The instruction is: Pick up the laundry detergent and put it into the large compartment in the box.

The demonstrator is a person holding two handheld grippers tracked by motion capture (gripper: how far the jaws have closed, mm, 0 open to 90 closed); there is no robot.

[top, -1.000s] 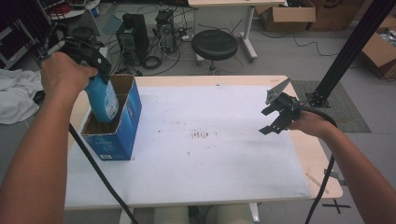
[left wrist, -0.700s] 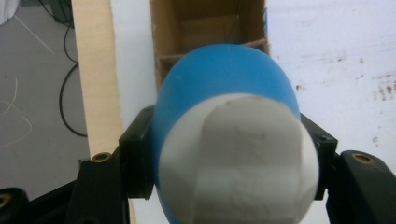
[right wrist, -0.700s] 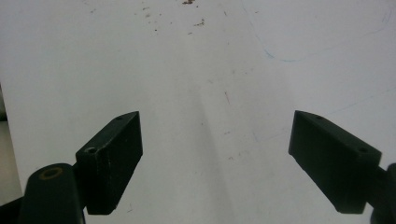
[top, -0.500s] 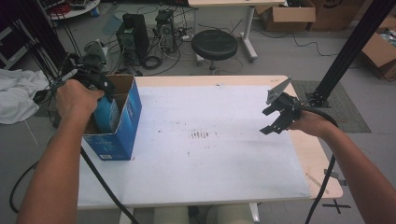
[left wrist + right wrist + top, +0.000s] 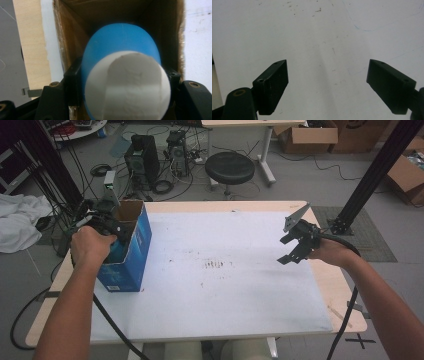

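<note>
Left gripper view: the left claw (image 5: 120, 82) pinches a blue, white-ended cylinder (image 5: 122, 75) (perhaps a bottle) inside the blue open-topped cardboard box (image 5: 131, 251); the right claw (image 5: 329, 87) hangs spread above the white surface (image 5: 225, 285).

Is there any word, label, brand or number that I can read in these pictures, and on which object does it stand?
No text can be read.
Blue box: small pale marks low on its side, too blurred to read.
Blue bottle: its white cap, held in the left gripper, bears no lettering.
White table: dark smudges, no writing.
</note>
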